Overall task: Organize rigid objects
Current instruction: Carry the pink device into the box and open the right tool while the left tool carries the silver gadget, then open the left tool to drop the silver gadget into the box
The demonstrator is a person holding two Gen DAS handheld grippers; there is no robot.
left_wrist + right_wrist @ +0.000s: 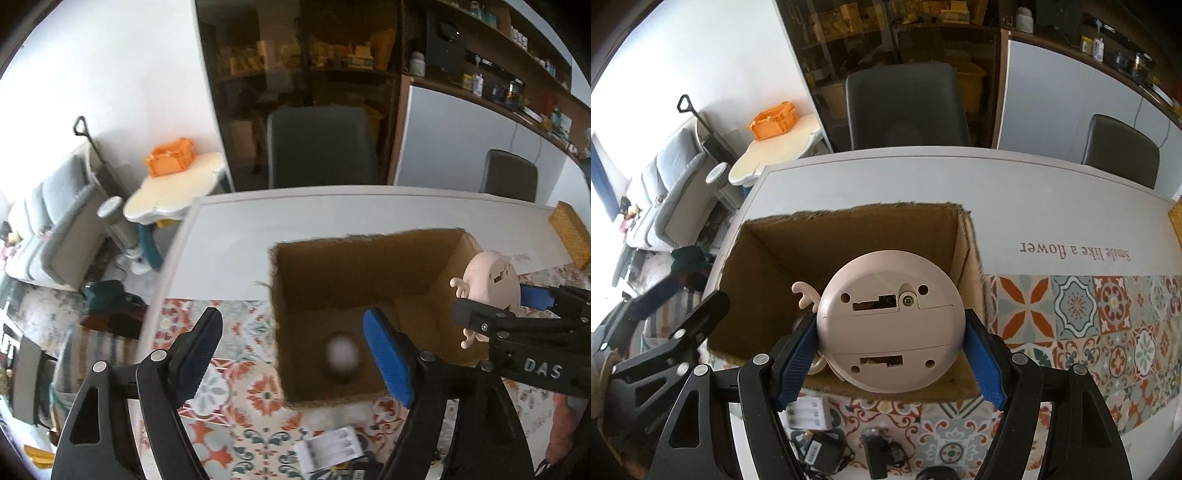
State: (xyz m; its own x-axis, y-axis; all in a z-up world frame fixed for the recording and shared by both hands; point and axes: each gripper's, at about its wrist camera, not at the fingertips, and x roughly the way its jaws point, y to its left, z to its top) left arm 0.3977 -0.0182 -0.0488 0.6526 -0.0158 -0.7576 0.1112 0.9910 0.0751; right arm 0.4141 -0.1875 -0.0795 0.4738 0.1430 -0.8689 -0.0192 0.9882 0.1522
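An open cardboard box (pixel 417 258) (pixel 849 229) stands on the table. A blurred white round object (pixel 342 353) is inside the box. My left gripper (pixel 295 350) is open and empty above the box's near left edge. My right gripper (pixel 890 350) is shut on a round pink toy with small antlers (pixel 890 321), underside facing the camera, held over the box's near rim. In the left wrist view the toy (pixel 489 278) and the right gripper (pixel 517 317) hang over the box's right side. The left gripper (pixel 665 325) shows at the left of the right wrist view.
A patterned mat (pixel 1089 321) covers the near table. A white battery holder (pixel 807 411), a black adapter (pixel 820 452) and a black part (pixel 879 454) lie in front of the box. Grey chairs (pixel 908 107) stand behind the table. A cork piece (pixel 570 234) lies far right.
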